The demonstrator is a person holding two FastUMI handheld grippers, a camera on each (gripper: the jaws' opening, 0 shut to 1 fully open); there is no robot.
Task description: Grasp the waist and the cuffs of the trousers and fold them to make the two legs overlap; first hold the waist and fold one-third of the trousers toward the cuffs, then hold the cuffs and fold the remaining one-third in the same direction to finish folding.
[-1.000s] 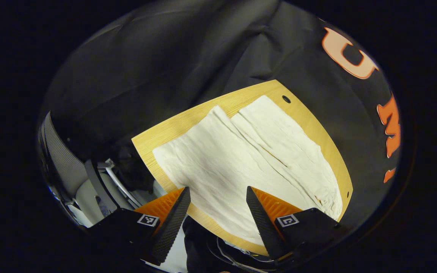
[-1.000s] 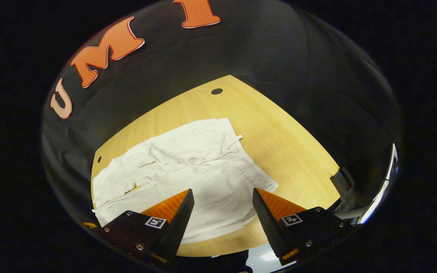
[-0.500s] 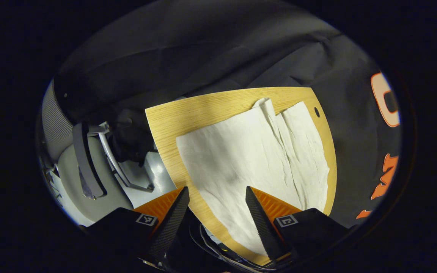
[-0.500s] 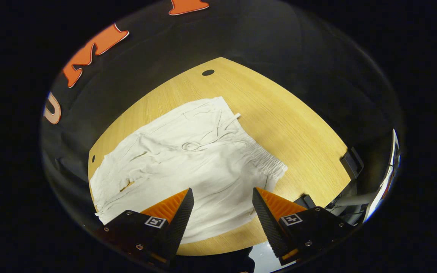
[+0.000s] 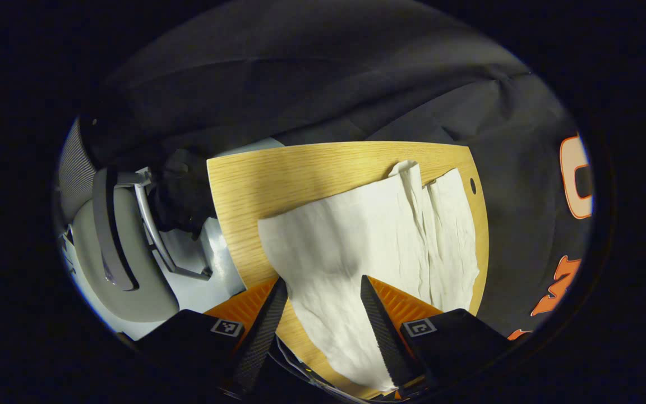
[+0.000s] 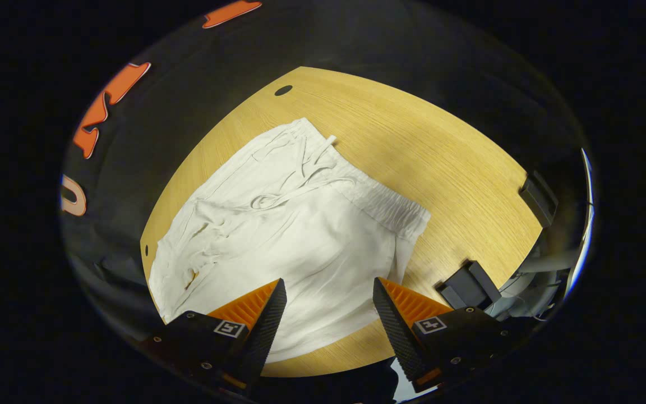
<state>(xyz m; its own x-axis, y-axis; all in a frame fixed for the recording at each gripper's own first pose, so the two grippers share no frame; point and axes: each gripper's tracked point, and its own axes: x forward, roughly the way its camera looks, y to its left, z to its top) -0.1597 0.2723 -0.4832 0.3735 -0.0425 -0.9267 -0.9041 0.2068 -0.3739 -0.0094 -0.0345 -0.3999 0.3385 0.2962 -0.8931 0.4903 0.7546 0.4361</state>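
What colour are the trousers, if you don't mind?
Off-white; the trousers show best in the right gripper view.

Wall: black cloth (image 5: pixel 312 73), creased in broad folds, hangs close behind the table.
Table: light wooden top (image 6: pixel 441 163) with fine grain, rounded corners and small dark holes (image 6: pixel 283 90) near its edges.
Chair: a grey chair (image 5: pixel 115 264) with a curved armrest stands beside the table's end.
Clamps: two dark blocks (image 6: pixel 469 286) sit on the table's edge.
Light: bright from above.

Creased matt cloth trousers (image 6: pixel 300 224) w/ ribbed waistband (image 6: pixel 390 209), on smooth wood-grain table (image 6: pixel 441 163).
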